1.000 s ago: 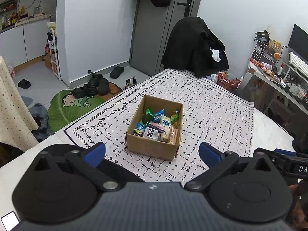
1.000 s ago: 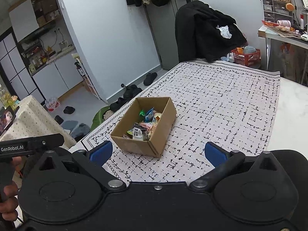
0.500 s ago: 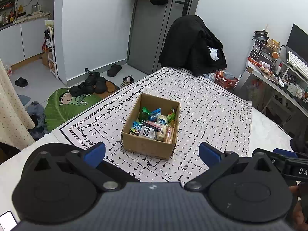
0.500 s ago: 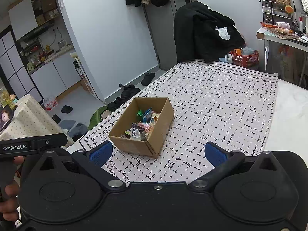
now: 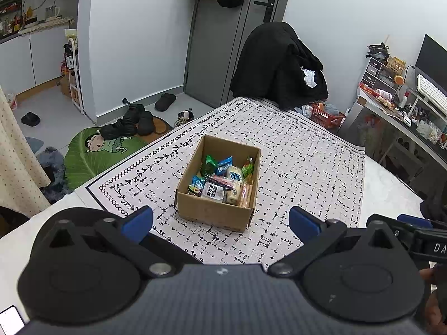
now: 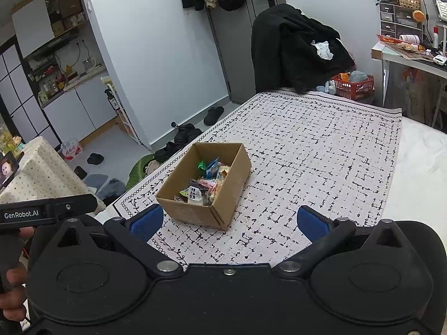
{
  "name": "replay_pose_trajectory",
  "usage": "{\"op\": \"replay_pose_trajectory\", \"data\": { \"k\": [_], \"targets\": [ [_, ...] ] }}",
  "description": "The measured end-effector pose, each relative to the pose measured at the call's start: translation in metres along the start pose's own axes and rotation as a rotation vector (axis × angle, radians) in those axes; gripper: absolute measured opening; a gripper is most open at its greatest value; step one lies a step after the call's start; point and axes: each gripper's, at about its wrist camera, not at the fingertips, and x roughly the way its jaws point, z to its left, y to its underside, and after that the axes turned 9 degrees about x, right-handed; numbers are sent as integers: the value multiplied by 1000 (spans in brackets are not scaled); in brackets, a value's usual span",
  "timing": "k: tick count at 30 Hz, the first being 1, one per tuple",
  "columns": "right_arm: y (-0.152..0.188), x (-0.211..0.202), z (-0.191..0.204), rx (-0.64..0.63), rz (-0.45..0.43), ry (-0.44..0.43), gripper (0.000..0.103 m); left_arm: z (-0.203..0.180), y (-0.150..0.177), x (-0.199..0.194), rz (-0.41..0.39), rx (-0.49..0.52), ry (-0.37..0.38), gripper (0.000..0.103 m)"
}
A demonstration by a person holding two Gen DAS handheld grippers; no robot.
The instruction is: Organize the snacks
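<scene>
Left gripper: fingers spread apart, empty.
Right gripper: spread apart, empty.
Cardboard box: held snack packets, on patterned tablecloth.

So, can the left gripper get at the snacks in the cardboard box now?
Probably yes. The left gripper is open, the cardboard box stands open-topped just ahead on the tablecloth, and nothing lies between them. The snacks are uncovered.
</scene>
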Motion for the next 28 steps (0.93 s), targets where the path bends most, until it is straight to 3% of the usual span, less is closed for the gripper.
{"op": "replay_pose_trajectory", "data": {
  "k": [28],
  "targets": [
    [2,1,8,-33,9,13,103,-1,0,-1,6,11,-16,103]
  ]
}}
